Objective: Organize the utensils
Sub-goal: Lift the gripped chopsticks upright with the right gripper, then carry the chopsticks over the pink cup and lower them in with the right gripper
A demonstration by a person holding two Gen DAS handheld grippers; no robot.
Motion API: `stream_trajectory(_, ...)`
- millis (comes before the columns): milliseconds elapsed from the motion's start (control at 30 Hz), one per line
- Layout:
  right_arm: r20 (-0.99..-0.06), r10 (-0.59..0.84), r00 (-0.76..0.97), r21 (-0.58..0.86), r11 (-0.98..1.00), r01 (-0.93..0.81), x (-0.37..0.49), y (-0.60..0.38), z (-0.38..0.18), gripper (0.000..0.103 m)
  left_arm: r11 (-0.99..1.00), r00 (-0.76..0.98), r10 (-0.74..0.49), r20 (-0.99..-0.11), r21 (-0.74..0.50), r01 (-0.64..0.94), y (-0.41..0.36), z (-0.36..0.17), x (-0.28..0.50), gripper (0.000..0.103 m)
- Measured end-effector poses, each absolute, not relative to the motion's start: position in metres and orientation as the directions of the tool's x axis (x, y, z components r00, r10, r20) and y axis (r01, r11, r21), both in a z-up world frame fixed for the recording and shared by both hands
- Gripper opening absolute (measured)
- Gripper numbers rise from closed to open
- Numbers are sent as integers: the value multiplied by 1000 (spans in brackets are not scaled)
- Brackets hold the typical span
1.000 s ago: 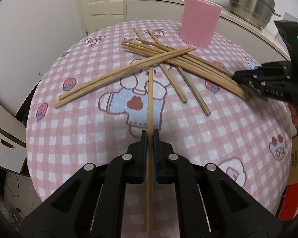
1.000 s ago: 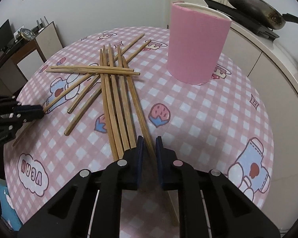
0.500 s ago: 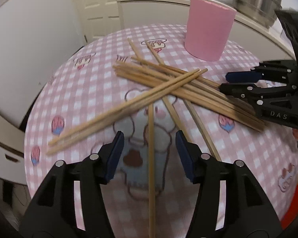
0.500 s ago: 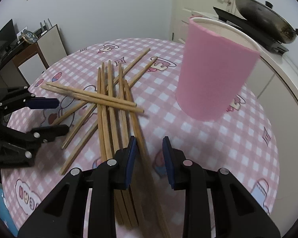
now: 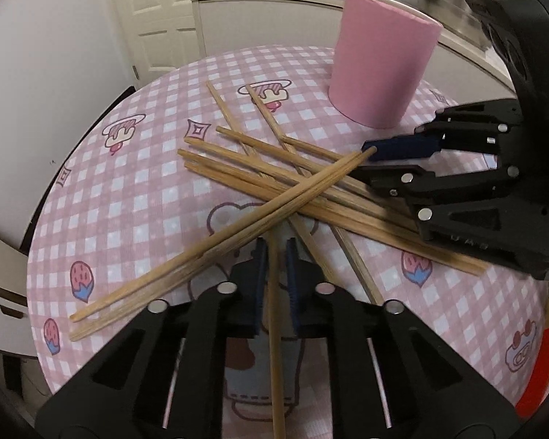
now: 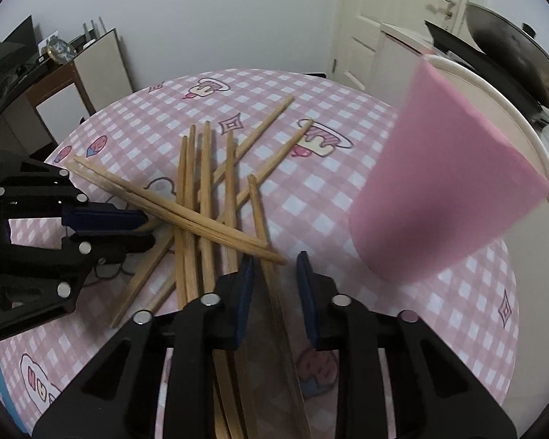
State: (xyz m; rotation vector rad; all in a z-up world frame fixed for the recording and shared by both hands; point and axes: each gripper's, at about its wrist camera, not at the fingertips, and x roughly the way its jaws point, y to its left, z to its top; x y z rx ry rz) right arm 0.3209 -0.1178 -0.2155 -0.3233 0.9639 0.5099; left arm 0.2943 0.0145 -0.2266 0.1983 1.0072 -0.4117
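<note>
We hold both grippers low over the chopstick pile (image 5: 274,179) on the worktop (image 5: 135,190). The left gripper (image 5: 274,285) has just opened and reclosed further up its single chopstick (image 5: 276,347); its jaws now pinch that stick. The right gripper (image 6: 274,292) jaws, just closing, stand apart astride one chopstick (image 6: 263,241) without gripping. The pink cup (image 6: 446,197) stands nearer than before. We judge both sticks nearly ready for transfer.
</note>
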Motion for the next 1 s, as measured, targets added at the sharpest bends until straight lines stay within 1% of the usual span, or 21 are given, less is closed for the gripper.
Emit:
stream_trajectory(33,-845,271,461,-36,832,-554,322,-116,-215,15,907,465,-245,-851,-32,420,15,-227,295,6)
stream_trajectory(100,-849,272,454,-32,830,-557,323,-115,-215,8,910,462,-249,-851,-43,412,15,-227,299,6)
stream_trajectory(200,-850,263,456,-33,838,-544,320,-118,-214,5,915,463,-238,-854,-38,401,17,-228,298,6)
stream_trajectory(367,-848,259,462,-17,859,-512,307,-133,-209,5,911,446,-254,-858,-56,410,19,-225,278,6)
stream_trajectory(533,-831,299,468,38,871,-490,288,-150,-198,5,914,460,-268,-846,-74,398,21,-215,257,6)
stream_trajectory(633,-805,331,492,55,868,-493,274,-155,-180,5,912,490,-296,-820,-89,401,21,-196,246,6)
stream_trajectory(900,-670,418,614,84,864,-496,236,-171,-105,5,904,597,-363,-715,-116,410,15,-128,216,6)
stream_trajectory(1000,-631,433,644,86,864,-496,226,-174,-87,5,907,636,-369,-678,-115,405,12,-112,210,6)
